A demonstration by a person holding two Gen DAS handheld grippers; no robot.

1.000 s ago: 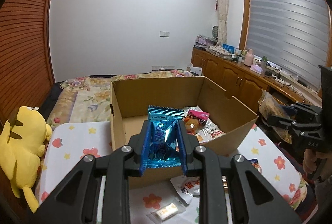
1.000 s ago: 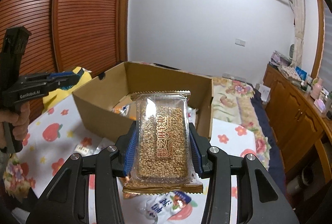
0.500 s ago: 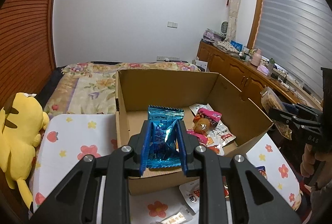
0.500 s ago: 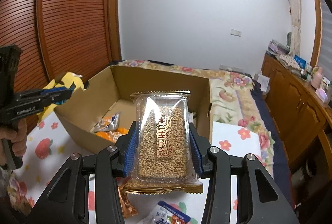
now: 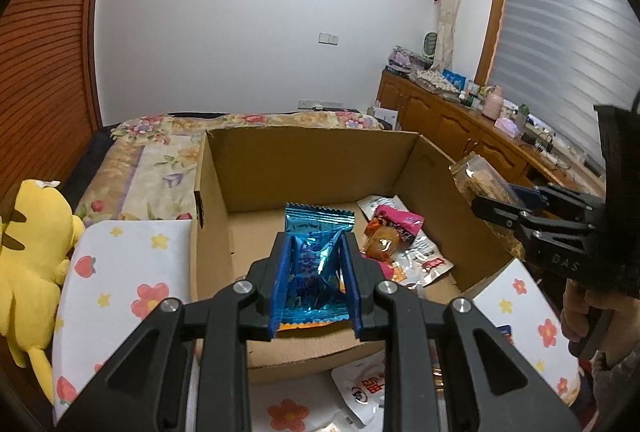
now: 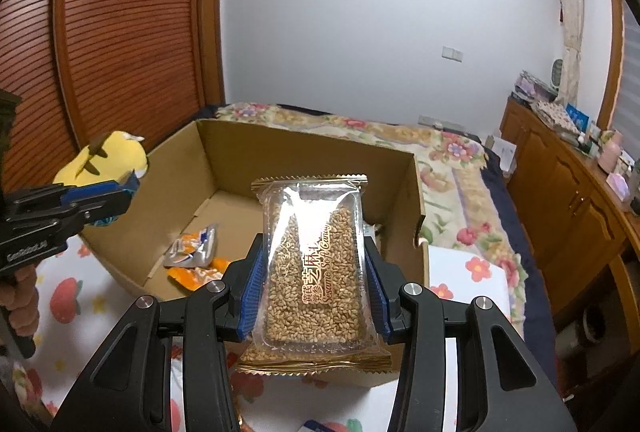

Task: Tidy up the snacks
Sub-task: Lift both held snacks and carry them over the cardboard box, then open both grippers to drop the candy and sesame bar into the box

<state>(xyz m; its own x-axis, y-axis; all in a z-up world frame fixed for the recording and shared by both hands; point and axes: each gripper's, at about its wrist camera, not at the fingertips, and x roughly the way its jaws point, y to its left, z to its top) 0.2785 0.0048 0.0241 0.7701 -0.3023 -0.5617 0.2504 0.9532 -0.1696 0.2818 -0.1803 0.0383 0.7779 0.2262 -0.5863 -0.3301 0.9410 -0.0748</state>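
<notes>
My left gripper (image 5: 316, 272) is shut on a crumpled blue foil snack packet (image 5: 316, 252), held over the near wall of an open cardboard box (image 5: 308, 155). My right gripper (image 6: 314, 272) is shut on a clear sesame candy pack (image 6: 316, 264) with gold edges, held above the box's (image 6: 304, 159) near right corner. Each gripper shows in the other's view: the right one (image 5: 516, 207) over the box's right wall, the left one (image 6: 116, 191) over its left wall. Several snack packets (image 5: 400, 236) lie on the box floor.
The box sits on a table with a flowered cloth (image 5: 120, 272). Loose packets (image 5: 364, 392) lie on the cloth before the box. A yellow plush toy (image 5: 28, 244) rests at the left, a bed (image 5: 160, 151) lies behind, and wooden cabinets (image 5: 460, 127) line the right wall.
Both grippers have moved forward toward the box with their packets still gripped; the box now looms larger and its floor shows more in both views.
</notes>
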